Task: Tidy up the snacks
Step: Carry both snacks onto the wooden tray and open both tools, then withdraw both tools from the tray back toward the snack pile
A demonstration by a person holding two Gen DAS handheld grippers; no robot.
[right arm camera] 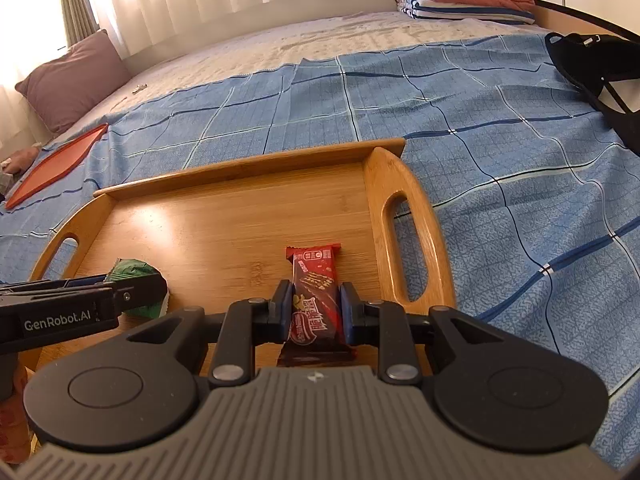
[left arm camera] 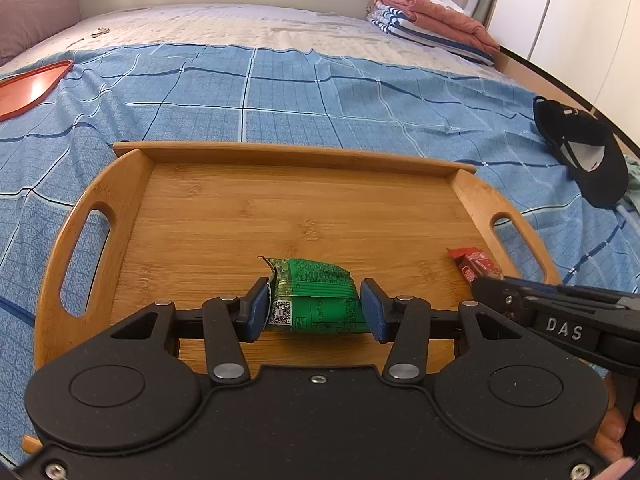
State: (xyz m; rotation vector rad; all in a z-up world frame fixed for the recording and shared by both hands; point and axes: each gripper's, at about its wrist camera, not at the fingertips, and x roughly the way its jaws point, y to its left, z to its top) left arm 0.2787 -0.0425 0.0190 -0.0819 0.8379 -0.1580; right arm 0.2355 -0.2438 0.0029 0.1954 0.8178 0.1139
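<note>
Both grippers are angling down over the wooden tray (left arm camera: 280, 156) — the left gripper (left arm camera: 316, 312) is pinching a green snack pack (left arm camera: 316, 296), the right gripper (right arm camera: 314, 312) is clamping a red chocolate bar (right arm camera: 316, 292), both resting on the tray's near side. Only the right wrist view is showing the bar's full wrapper — the left one is catching just its end near the tray's right handle.

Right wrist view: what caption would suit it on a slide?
Right gripper holds a red snack bar over a wooden tray on a blue checked bedsheet.

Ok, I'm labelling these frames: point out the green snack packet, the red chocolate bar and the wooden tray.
green snack packet (left arm camera: 316, 296), left wrist view, middle of the wrapper.
red chocolate bar (right arm camera: 314, 292), right wrist view, middle of the wrapper.
wooden tray (left arm camera: 280, 156), left wrist view, far rim.
</note>
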